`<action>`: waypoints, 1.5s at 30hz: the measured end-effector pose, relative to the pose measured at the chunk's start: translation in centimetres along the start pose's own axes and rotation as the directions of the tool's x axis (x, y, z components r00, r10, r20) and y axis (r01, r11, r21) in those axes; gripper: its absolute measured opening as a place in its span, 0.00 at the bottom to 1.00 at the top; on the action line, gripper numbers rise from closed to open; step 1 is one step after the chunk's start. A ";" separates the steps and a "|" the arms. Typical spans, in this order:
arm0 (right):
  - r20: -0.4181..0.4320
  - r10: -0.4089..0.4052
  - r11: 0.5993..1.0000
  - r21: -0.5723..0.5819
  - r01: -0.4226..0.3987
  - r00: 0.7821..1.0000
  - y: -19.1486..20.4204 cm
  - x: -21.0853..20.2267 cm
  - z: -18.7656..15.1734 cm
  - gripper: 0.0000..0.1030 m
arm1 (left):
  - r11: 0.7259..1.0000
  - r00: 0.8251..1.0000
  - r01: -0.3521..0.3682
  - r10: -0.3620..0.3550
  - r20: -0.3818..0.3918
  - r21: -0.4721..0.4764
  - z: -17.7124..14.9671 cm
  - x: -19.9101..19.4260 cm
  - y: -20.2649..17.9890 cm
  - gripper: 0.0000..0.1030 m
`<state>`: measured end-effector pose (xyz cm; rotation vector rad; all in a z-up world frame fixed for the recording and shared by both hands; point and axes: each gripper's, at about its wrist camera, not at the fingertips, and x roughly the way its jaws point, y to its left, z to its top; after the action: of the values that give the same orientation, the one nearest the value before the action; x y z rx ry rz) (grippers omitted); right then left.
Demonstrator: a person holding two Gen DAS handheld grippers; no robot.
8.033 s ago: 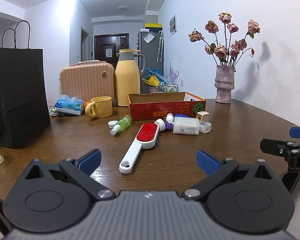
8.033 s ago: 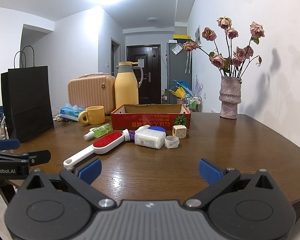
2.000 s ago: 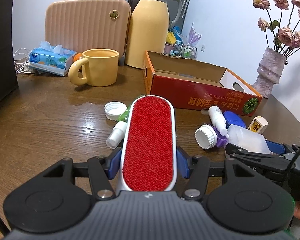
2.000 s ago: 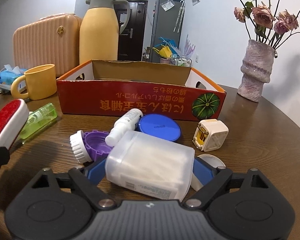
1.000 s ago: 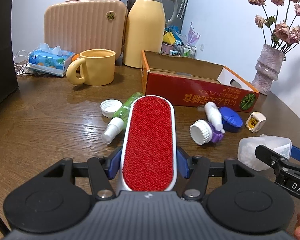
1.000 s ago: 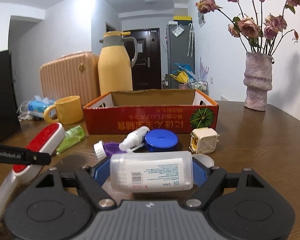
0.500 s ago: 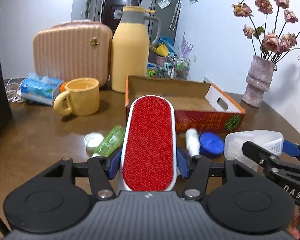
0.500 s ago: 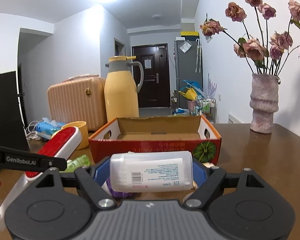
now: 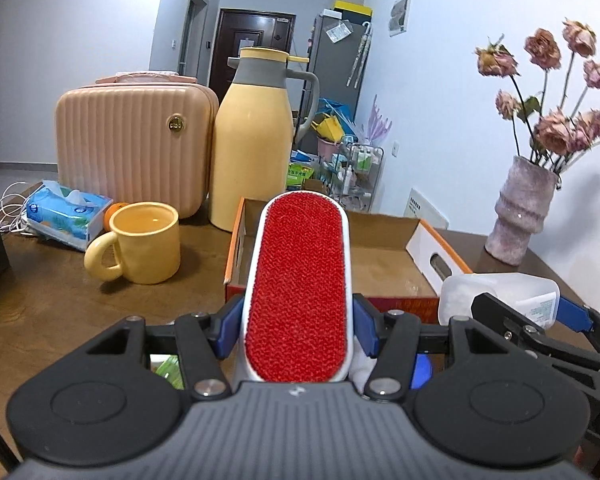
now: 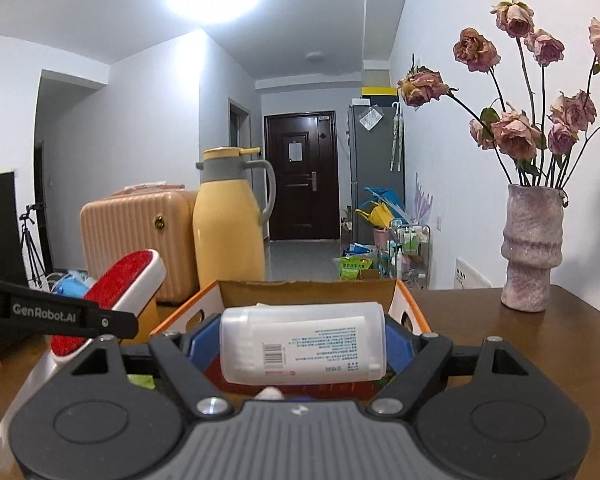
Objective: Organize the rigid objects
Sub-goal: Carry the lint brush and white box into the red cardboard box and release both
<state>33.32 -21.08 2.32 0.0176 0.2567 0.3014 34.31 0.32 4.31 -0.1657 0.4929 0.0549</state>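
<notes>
The left tongs (image 9: 298, 334) are clenched on a lint brush (image 9: 299, 286), its red pad facing up and its rounded tip reaching out over the near left part of the cardboard box (image 9: 394, 270). The blue fingertips (image 9: 226, 330) press the brush's white sides. In the right wrist view the same brush (image 10: 116, 286) shows at the left, tilted upward and held above the bench (image 10: 540, 340).

The right tongs (image 10: 302, 350) grip a white plastic bottle (image 10: 302, 342) lying crosswise between the jaws, label toward the camera (a barcode is legible, the rest is too small to read). It hangs in the air just before the box's near wall (image 10: 404, 312), over the bench's middle. From the left wrist view the bottle (image 9: 500, 294) sits off the box's right near corner, with the right tongs (image 9: 528, 316) closed around it.

Toward the far left edge of the bench (image 9: 40, 312) stand a yellow mug (image 9: 146, 248), a tall yellow jug (image 9: 254, 140), a ribbed case (image 9: 130, 148) and a tissue pack (image 9: 68, 214). A vase of dried roses (image 10: 530, 252) stands by the far right edge.
</notes>
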 end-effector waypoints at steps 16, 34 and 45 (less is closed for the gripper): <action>-0.003 -0.021 0.995 0.099 0.021 1.000 -3.1 8.4 1.8 0.79 | 0.998 1.000 -0.010 0.010 0.013 -0.054 3.6 6.7 -0.8 0.56; -0.059 -0.036 0.994 0.099 0.042 0.998 -4.7 16.5 3.1 0.79 | 0.996 0.999 -0.049 0.049 -0.008 -0.077 7.1 14.5 -0.4 0.56; -0.115 -0.033 0.998 0.053 0.039 0.993 -4.4 20.2 3.2 0.79 | 0.994 0.991 -0.084 0.076 -0.113 -0.068 7.7 18.9 0.7 0.56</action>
<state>54.02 -19.27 0.15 0.0505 0.3781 0.2599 54.47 2.60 1.86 -0.2210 0.6084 0.1430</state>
